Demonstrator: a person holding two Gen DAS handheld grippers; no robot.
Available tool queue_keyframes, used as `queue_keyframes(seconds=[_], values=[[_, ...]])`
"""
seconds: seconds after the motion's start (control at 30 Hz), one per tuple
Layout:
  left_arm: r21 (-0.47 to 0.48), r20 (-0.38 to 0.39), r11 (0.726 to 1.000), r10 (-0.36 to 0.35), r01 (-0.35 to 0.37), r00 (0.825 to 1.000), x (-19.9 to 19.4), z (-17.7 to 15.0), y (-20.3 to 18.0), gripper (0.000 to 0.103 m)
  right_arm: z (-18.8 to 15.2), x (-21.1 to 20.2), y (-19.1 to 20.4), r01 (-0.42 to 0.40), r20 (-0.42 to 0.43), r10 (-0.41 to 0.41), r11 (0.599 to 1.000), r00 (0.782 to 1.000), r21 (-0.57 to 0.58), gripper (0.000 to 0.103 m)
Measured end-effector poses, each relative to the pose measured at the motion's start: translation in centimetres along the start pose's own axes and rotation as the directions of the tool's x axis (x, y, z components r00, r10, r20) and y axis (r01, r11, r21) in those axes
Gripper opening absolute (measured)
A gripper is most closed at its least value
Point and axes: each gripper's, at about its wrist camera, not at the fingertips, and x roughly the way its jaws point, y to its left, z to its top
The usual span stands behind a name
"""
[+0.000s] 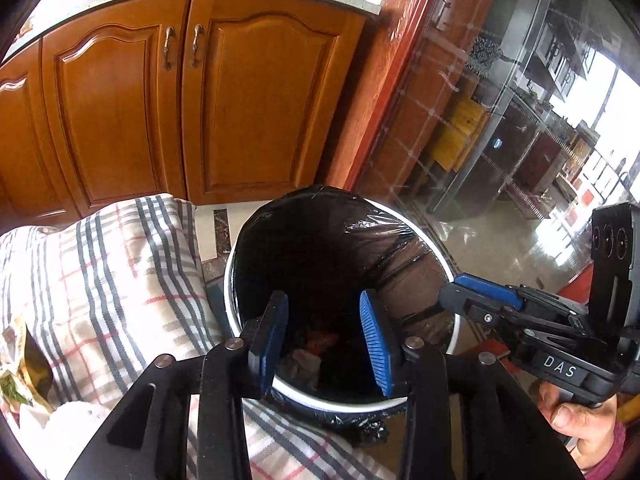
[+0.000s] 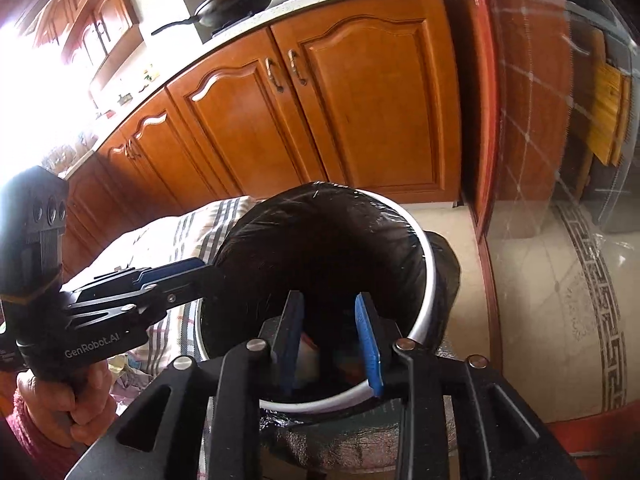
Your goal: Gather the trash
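Observation:
A white trash bin [image 1: 450, 264] lined with a black bag stands on the floor beside a table; it also shows in the right wrist view [image 2: 428, 276]. Trash [image 1: 316, 344] lies at its bottom, orange and white scraps. My left gripper [image 1: 326, 336] is open and empty over the bin's mouth. My right gripper [image 2: 330, 340] is open and empty over the same mouth, from the other side. Each gripper shows in the other's view, the right one [image 1: 476, 296] at the bin's right rim, the left one [image 2: 188, 270] at its left rim.
A checked tablecloth [image 1: 108, 276] covers the table left of the bin, with a snack wrapper [image 1: 24, 372] on it. Wooden cabinets [image 1: 180, 108] stand behind. A glass door [image 1: 500, 120] is at the right. A black pan [image 2: 236, 2] sits on the counter.

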Motion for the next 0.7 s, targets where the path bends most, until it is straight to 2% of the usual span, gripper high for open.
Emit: queue_keyframes(seconds=[0.07, 0.1, 0.13, 0.17, 0.23, 0.3, 0.5, 0.7], values=[[-0.008, 0.029, 1.000, -0.002, 0.002, 1.000, -1.1, -0.6, 0.0, 0.044, -0.3, -0.7, -0.1, -0.009, 0.021, 0.009, 1.000, 1.000, 0.021, 0.039], [-0.012, 0.047, 1.000, -0.001, 0.001, 0.999, -2.0, -1.1, 0.1, 0.051, -0.6, -1.2, 0.0, -0.016, 0.036, 0.015, 0.999, 0.999, 0.029, 0.045], [-0.020, 0.066, 1.000, 0.007, -0.005, 0.998, -2.7, -1.5, 0.2, 0.055, -0.9, -1.6, 0.1, -0.022, 0.052, 0.020, 0.999, 0.998, 0.038, 0.056], [-0.029, 0.089, 1.000, 0.013, -0.011, 0.996, -3.7, -2.1, 0.3, 0.061, -1.2, -2.0, 0.3, -0.030, 0.072, 0.027, 0.998, 0.997, 0.046, 0.063], [-0.039, 0.129, 0.999, 0.021, -0.016, 0.991, -5.5, -3.5, 0.5, 0.064, -2.0, -2.8, 0.9, -0.046, 0.116, 0.038, 0.997, 0.992, 0.066, 0.085], [-0.046, 0.163, 0.998, 0.040, -0.033, 0.986, -7.3, -5.1, 0.7, 0.069, -2.9, -3.4, 1.6, -0.062, 0.147, 0.049, 0.995, 0.988, 0.084, 0.090], [-0.076, 0.255, 0.992, 0.116, -0.100, 0.960, -12.6, -10.1, 1.7, 0.074, -5.2, -4.3, 4.7, -0.103, 0.175, 0.088, 0.991, 0.981, 0.081, 0.091], [-0.132, 0.277, 0.982, 0.169, -0.137, 0.946, -16.8, -14.7, 3.4, 0.074, -6.7, -4.7, 8.0, -0.146, 0.170, 0.137, 0.988, 0.976, 0.041, 0.091]])
